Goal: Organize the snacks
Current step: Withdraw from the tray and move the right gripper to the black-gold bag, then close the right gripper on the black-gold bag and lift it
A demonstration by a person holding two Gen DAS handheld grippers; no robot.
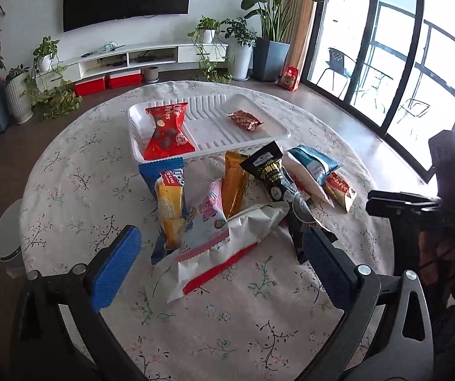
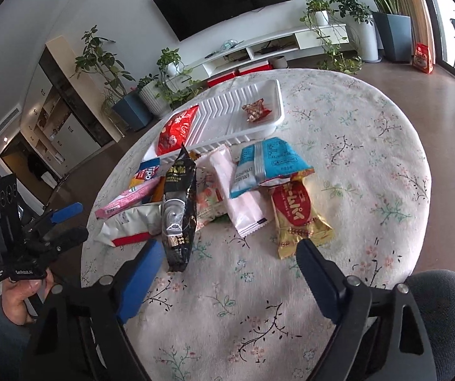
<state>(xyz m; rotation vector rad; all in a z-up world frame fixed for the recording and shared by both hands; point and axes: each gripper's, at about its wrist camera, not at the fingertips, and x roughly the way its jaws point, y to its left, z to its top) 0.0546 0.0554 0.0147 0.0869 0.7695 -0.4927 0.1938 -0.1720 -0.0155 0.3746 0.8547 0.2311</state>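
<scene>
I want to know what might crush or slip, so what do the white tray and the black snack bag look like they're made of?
White tray: looks like thin moulded plastic, matte, judging by its pressed ribs and rolled rim. Black snack bag: seemingly glossy plastic or foil film, with bright reflections and crinkles.

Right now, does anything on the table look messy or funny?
Yes. Most snack packets lie jumbled in a pile on the tablecloth, overlapping each other. Only two sit in the white tray: a red bag and a small wrapper.
</scene>
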